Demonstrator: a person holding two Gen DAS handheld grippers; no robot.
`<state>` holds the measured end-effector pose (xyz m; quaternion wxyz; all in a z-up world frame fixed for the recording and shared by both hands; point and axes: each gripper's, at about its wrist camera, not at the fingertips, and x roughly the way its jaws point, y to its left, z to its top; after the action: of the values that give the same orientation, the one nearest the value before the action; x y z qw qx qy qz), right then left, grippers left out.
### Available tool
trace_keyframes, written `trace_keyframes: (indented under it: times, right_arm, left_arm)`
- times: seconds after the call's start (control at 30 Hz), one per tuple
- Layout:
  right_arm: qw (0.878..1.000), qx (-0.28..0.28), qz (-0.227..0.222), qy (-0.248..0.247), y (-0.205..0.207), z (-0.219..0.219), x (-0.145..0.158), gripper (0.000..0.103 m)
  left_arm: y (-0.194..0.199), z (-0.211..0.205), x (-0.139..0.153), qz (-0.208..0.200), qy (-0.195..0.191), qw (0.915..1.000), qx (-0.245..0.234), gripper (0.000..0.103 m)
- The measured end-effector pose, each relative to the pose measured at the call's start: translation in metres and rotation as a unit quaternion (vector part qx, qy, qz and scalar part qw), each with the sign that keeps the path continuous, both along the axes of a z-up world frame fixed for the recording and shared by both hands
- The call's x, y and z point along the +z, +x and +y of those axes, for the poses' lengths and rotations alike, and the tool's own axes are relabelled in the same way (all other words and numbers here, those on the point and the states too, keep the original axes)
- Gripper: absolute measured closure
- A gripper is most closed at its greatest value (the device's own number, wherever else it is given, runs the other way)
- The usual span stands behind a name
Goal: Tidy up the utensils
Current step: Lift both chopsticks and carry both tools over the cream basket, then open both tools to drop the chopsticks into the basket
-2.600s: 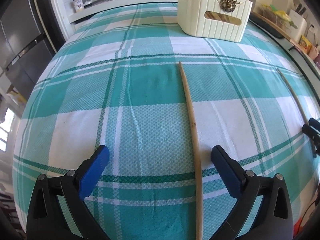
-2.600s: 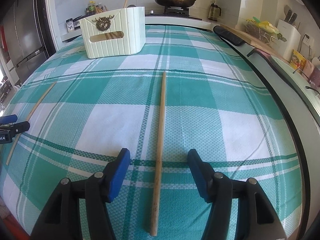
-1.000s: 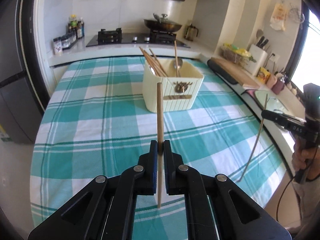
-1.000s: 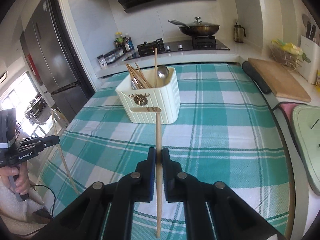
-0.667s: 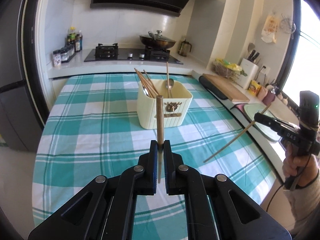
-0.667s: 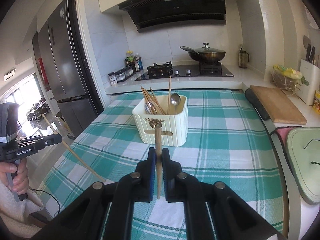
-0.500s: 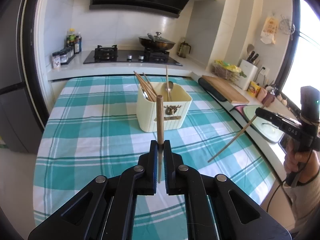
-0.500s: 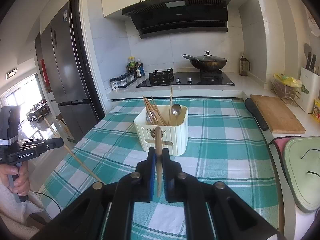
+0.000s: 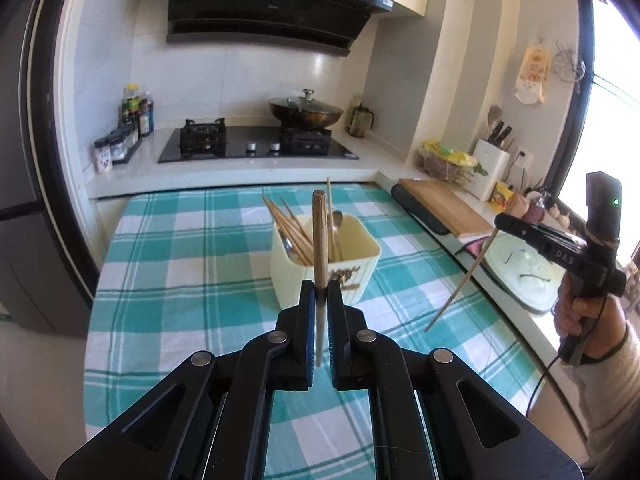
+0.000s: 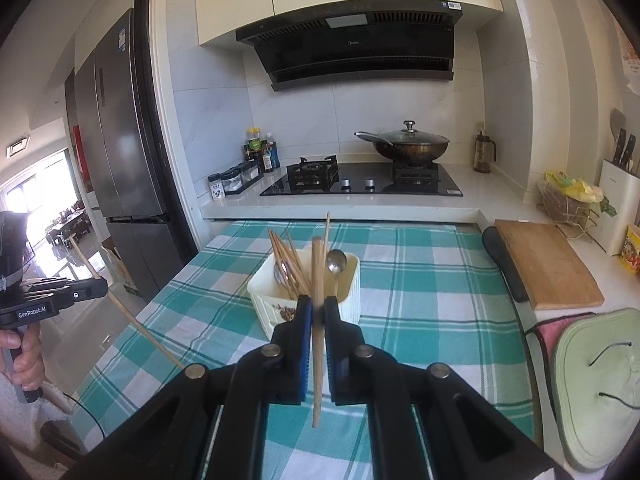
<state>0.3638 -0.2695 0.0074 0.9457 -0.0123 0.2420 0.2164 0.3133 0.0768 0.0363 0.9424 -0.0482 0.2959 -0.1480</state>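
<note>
Both grippers, left [image 9: 320,292] and right [image 10: 316,312], each clamped on a chopstick [image 9: 319,240], had lifted off the cloth [image 9: 180,280] toward the holder [image 9: 360,248], ready for dropping in.

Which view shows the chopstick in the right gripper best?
The left wrist view: the right gripper holds its chopstick side-on, whole length visible, slanting down over the tablecloth. The right wrist view shows that chopstick foreshortened and partly hidden between shut jaws.

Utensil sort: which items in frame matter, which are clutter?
In play:
- left gripper with its chopstick
- right gripper with its chopstick
- cream utensil holder

Clutter:
- lidded wok
- cutting board
- spice jars
- knife block
</note>
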Motion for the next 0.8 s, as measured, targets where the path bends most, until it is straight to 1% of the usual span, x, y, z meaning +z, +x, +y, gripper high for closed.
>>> trace_keyframes:
  times: [0.07, 0.13, 0.23, 0.33, 0.43, 0.47, 0.5, 0.6, 0.67, 0.8]
  right_arm:
    - [1.000, -0.002, -0.021, 0.002, 0.009, 0.003, 0.014, 0.096]
    - [0.999, -0.003, -0.039, 0.017, 0.021, 0.005, 0.028, 0.096]
    - [0.997, -0.001, -0.064, 0.038, 0.040, 0.014, 0.047, 0.096]
    - [0.994, -0.006, -0.097, 0.043, 0.064, 0.027, 0.055, 0.096]
    - [0.993, -0.013, -0.115, 0.029, 0.093, 0.042, 0.048, 0.096]
    - [0.994, -0.013, -0.109, 0.024, 0.104, 0.046, 0.042, 0.096]
    - [0.995, -0.009, -0.093, 0.018, 0.117, 0.050, 0.034, 0.096]
    - [1.000, -0.009, -0.026, -0.007, 0.153, 0.060, 0.003, 0.096]
    - [1.000, -0.014, 0.017, -0.022, 0.172, 0.063, -0.019, 0.096]
    - [0.996, -0.010, 0.081, -0.035, 0.196, 0.070, -0.050, 0.096]
  left_arm:
    - [0.012, -0.002, 0.018, -0.022, 0.000, 0.9997, 0.005, 0.099]
    - [0.029, -0.003, 0.034, -0.044, -0.003, 0.9989, 0.013, 0.099]
    - [0.060, -0.010, 0.050, -0.071, -0.008, 0.9971, 0.027, 0.099]
    - [0.095, -0.021, 0.051, -0.088, 0.006, 0.9951, 0.045, 0.099]
    - [0.132, -0.032, 0.033, -0.063, 0.015, 0.9965, 0.054, 0.099]
    - [0.143, -0.034, 0.024, -0.048, 0.016, 0.9973, 0.053, 0.099]
    - [0.153, -0.036, 0.014, -0.031, 0.018, 0.9980, 0.053, 0.099]
    - [0.178, -0.039, -0.018, 0.028, 0.024, 0.9981, 0.049, 0.099]
    - [0.191, -0.040, -0.038, 0.063, 0.031, 0.9963, 0.049, 0.099]
    - [0.202, -0.044, -0.066, 0.102, 0.037, 0.9931, 0.043, 0.098]
